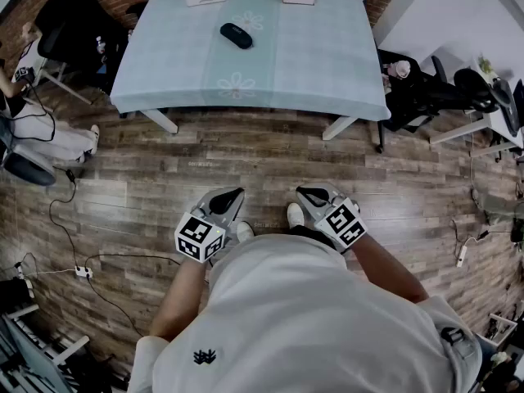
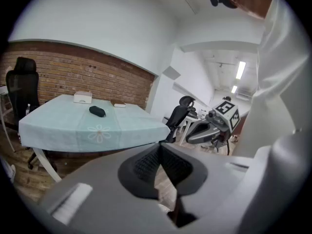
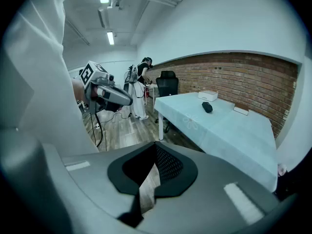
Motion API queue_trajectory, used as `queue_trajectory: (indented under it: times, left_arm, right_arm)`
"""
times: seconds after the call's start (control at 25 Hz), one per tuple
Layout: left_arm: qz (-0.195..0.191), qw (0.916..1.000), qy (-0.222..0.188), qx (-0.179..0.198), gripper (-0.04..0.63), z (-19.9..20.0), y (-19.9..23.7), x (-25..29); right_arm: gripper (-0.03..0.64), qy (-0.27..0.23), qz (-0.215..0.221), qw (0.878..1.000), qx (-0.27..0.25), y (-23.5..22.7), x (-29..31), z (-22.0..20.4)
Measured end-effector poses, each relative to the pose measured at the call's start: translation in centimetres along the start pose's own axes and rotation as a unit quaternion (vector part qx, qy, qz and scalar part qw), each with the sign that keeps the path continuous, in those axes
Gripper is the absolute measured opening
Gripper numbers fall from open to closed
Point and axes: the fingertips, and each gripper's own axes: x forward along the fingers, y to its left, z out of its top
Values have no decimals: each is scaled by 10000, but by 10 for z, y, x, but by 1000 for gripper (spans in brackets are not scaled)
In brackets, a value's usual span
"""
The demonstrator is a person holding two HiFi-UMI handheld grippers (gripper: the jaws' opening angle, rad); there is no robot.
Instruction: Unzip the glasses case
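**Entry: glasses case, zipped, out of reach; both grippers idle**

**Holdings.** My left gripper (image 1: 232,195) and right gripper (image 1: 306,192) hang low by the body. Each has its jaws drawn together to a thin slit. Only floorboards show through, so neither grips anything.

**Location.** The glasses case (image 1: 236,35) lies well ahead of both sets of fingertips on the table (image 1: 327,64), roughly in line with the left pair.

**Materials.**
- Case: small, dark, rounded oblong, seemingly matt. The zip is too small to make out from here.
- Table: draped in a pale blue-green checked cloth with a flower print, loose at the hem.
- Fingers: grey moulded shells with black ribbed pads.

**Hazards, as I judge them.**
- A light case on loose cloth may slide or ruck the fabric rather than unzip unless one gripper pins it.
- Jaws arriving this close together would shove it away.
- A tiny zip pull could slip from the pads.
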Motion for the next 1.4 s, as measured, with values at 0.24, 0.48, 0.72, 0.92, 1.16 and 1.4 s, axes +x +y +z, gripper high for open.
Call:
queue_trajectory:
  times: [0.24,0.48,0.72,0.92,1.16,1.4]
  left_arm:
    - [175,9998,-79,63,57,34,-22,63]
    - [350,9993,-143,-15,57,54,-44,116]
    - [560,9984,-35,-113,57,56,-23,122]
    - [356,9993,-82,-63,57,63,24,129]
    - [185,9994,-281,-35,58,102,106,126]
    - [96,9997,-129,164,60,113,187,113]
  right_arm:
    - [0,-171,238,9993,-245,-57,-24,-3]
    - [0,-224,552,9981,-167,-104,-33,-24]
    - [0,-210,871,9959,120,-128,-11,-30]
    - [2,-296,673,9971,207,-152,29,-7]
    - [3,-193,617,9979,66,-165,90,53]
    - [3,-109,277,9993,237,-183,152,100]
